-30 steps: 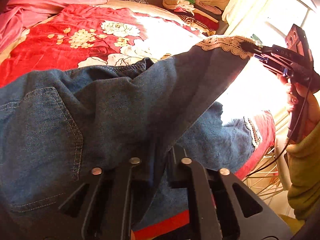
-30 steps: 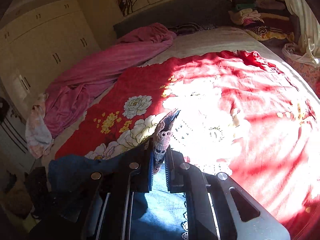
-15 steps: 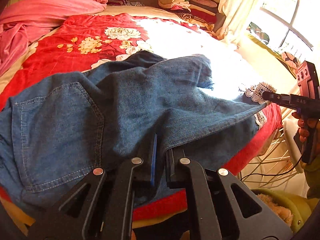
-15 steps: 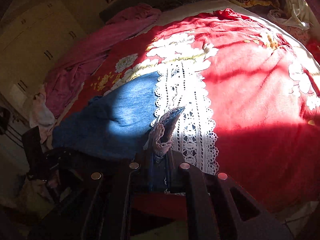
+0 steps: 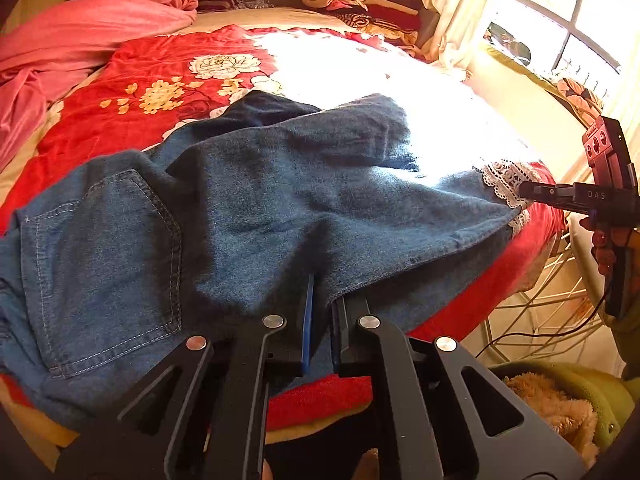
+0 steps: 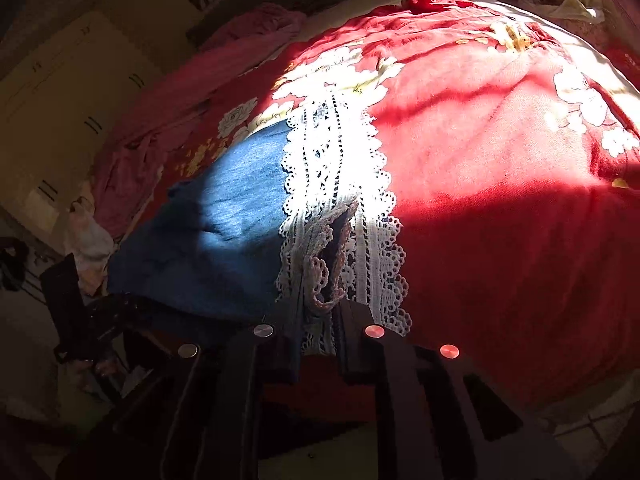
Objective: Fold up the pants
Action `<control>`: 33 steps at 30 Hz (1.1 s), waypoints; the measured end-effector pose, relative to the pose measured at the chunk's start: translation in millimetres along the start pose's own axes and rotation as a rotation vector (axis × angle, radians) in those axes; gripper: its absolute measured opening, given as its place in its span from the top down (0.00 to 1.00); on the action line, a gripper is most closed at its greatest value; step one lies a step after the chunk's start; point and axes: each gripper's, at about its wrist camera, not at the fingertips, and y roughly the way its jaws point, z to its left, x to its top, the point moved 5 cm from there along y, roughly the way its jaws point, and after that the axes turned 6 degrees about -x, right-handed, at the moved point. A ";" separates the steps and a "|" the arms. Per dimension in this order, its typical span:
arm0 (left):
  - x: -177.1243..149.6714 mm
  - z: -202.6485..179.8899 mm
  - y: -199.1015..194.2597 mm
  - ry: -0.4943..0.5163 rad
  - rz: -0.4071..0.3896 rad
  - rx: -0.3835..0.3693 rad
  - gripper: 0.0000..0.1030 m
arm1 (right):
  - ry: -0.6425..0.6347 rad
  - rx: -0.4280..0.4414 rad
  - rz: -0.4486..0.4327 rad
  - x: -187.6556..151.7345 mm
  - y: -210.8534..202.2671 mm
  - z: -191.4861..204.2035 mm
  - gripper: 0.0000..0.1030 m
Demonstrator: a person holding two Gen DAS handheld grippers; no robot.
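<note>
Across the near edge of the red floral blanket lie the denim pants, back pocket up. Left gripper pinches their inner-leg edge; right gripper clamps the lace hem.

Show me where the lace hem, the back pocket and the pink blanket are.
lace hem (image 6: 336, 184): right wrist view, sunlit middle.
back pocket (image 5: 104, 264): left wrist view, pocket centre.
pink blanket (image 5: 92, 28): left wrist view, upper fold.
</note>
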 end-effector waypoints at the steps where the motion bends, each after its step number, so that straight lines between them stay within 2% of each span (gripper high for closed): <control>1: -1.2 -1.2 -0.9 0.005 0.001 -0.003 0.98 | -0.006 -0.001 0.002 -2.3 -1.3 -0.5 0.89; 7: -14.3 -13.0 4.0 0.061 0.049 0.006 0.98 | 0.005 -0.025 0.035 -14.1 2.1 -11.7 0.89; 13: -19.8 -10.3 15.8 0.049 0.086 0.021 0.98 | -0.062 -0.083 0.090 -20.4 8.2 -7.8 0.85; 15: -20.3 -8.9 16.5 0.045 0.088 0.018 0.98 | -0.104 -0.126 0.078 -13.9 -2.7 -5.5 0.78; 17: -20.7 -8.0 16.5 0.042 0.087 0.016 0.98 | -0.133 -0.165 0.024 -4.6 -18.5 -3.5 0.76; 20: -21.3 -8.4 16.9 0.043 0.086 0.017 0.98 | -0.160 -0.171 -0.038 7.7 -28.0 4.8 0.71; 25: -25.1 -7.5 17.4 0.048 0.101 0.008 0.98 | -0.256 -0.091 -0.009 4.4 5.6 44.6 0.68; 27: -27.6 -6.3 17.4 0.042 0.103 0.005 0.98 | -0.272 -0.102 0.030 -1.7 23.7 50.3 0.65; 30: -30.6 -5.6 16.0 0.034 0.103 -0.006 0.98 | -0.239 -0.135 0.100 -16.1 48.0 38.7 0.65; 33: -32.1 -9.1 13.7 0.035 0.110 -0.027 0.90 | -0.270 -0.143 0.082 -21.9 47.2 37.8 0.65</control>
